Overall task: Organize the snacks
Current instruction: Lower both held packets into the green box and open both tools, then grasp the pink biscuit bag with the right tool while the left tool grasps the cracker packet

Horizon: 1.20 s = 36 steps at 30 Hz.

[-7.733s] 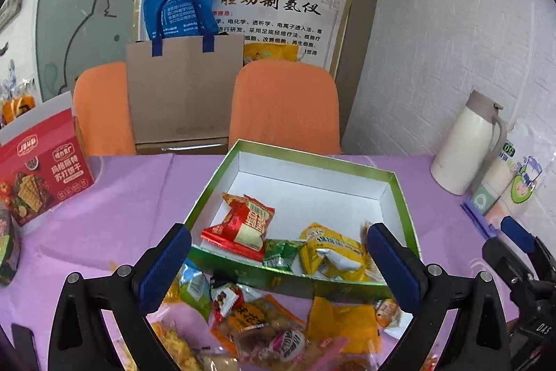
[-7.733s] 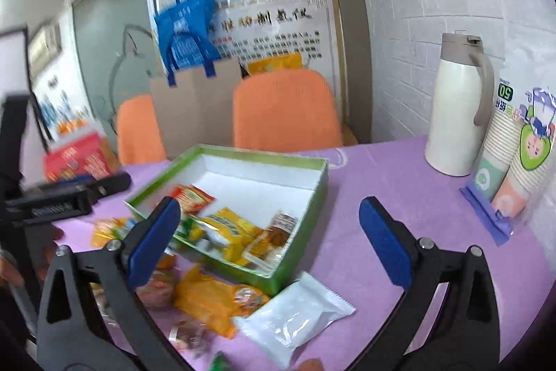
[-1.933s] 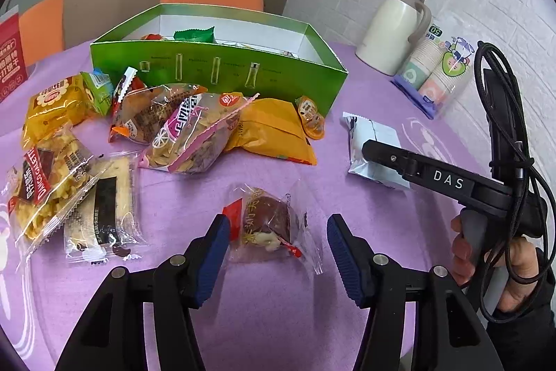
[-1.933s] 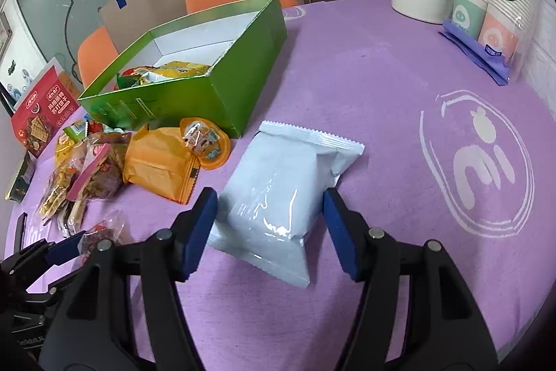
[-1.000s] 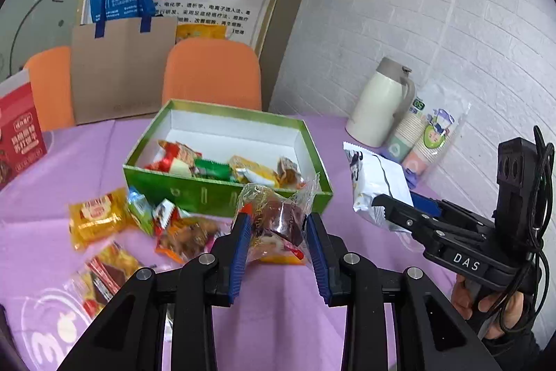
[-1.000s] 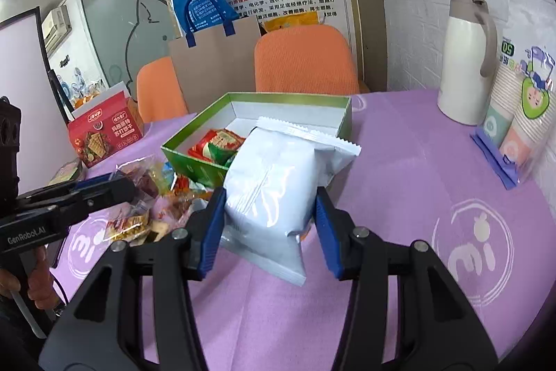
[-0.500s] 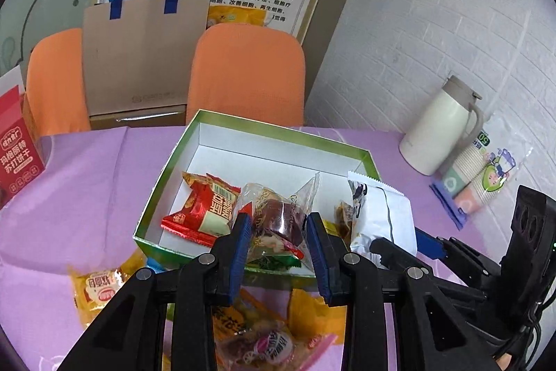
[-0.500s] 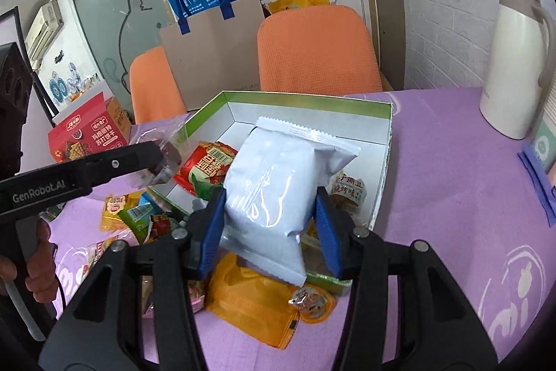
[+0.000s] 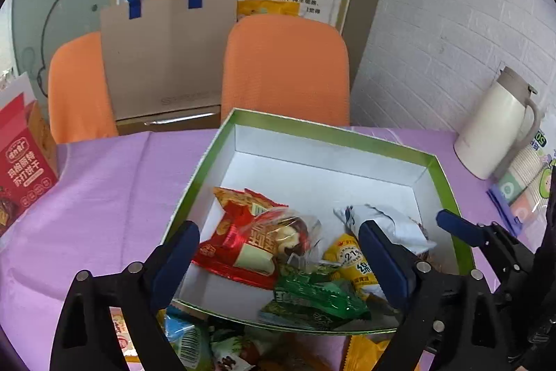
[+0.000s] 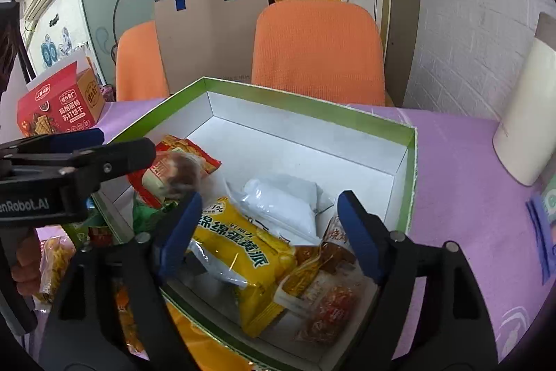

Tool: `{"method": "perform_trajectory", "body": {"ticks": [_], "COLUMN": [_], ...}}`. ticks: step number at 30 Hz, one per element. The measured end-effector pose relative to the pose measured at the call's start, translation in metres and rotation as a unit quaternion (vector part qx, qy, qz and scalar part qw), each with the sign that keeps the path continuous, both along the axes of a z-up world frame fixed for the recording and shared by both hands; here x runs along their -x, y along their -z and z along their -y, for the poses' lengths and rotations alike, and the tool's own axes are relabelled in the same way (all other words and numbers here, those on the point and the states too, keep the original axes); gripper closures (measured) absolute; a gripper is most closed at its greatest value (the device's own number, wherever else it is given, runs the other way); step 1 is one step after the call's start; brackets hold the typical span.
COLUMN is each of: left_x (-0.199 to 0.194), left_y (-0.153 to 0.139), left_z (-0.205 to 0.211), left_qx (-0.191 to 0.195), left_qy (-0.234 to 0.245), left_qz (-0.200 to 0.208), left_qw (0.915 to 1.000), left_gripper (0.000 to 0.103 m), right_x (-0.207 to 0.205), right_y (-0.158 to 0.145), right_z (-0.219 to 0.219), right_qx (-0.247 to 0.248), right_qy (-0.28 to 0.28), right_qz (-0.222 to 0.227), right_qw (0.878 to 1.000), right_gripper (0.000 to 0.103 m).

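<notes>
Both grippers hang wide open over the box with nothing in their jaws: the left gripper (image 9: 278, 252) spreads its blue pads above the near-left part, the right gripper (image 10: 269, 232) above the near-right. Below them sits the green box (image 9: 443, 176), white inside, on the purple tablecloth (image 9: 104, 183), far half bare, near half filling with snacks. Inside, the white packet (image 10: 281, 204) lies flat between the right gripper's fingers, just beyond the yellow cake packet (image 10: 243, 252), its long axis running away toward the back wall. The clear-wrapped pastry (image 9: 288, 233) rests on the red packet (image 9: 232, 249), centred between the left gripper's pads, with a green wrapper (image 9: 312, 296) nearer the front wall. Both deliveries look done, so the next targets are the loose snacks (image 9: 187, 341) outside, tight against the front wall, directly under and behind the left gripper's fingers. That gripper looks nearer to them; it would need to pull back toward the person and drop down, since the wall stands between. Smallest detail: a small brown-wrapped sweet (image 10: 342, 249) tucked in the near-right corner.
</notes>
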<state>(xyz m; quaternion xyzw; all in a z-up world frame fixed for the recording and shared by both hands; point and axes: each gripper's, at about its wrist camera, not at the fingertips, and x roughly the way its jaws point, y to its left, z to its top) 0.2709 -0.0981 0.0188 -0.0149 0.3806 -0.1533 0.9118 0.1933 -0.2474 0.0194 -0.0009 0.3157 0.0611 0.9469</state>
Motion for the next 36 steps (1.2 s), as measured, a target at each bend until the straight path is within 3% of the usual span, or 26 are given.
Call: {"method": "perform_trajectory", "body": {"ticks": [4, 10, 21, 29, 36], "left_x": [0.008, 0.033, 0.125, 0.197, 0.225], "left_y": [-0.009, -0.030, -0.065, -0.037, 0.014], "left_z": [-0.009, -0.019, -0.046, -0.098, -0.128], "left_qx": [0.006, 0.013, 0.019, 0.059, 0.043], "left_qy": [-0.007, -0.010, 0.015, 0.010, -0.006], "left_qz": [0.005, 0.016, 0.013, 0.023, -0.014], "left_qw": [0.9999, 0.9997, 0.9996, 0.9980, 0.9990], "left_gripper": [0.008, 0.008, 0.008, 0.007, 0.008], "right_x": [0.018, 0.050, 0.137, 0.163, 0.139], "right_y": [-0.015, -0.044, -0.083, -0.045, -0.007], "right_z": [0.006, 0.012, -0.009, -0.035, -0.067], "right_qx": [0.008, -0.033, -0.059, -0.037, -0.028], "right_qy": [0.011, 0.020, -0.034, -0.075, -0.095], "right_qz": [0.020, 0.038, 0.073, 0.019, -0.026], "right_qw": [1.000, 0.999, 0.995, 0.996, 0.995], "right_gripper": [0.021, 0.021, 0.021, 0.021, 0.024]}}
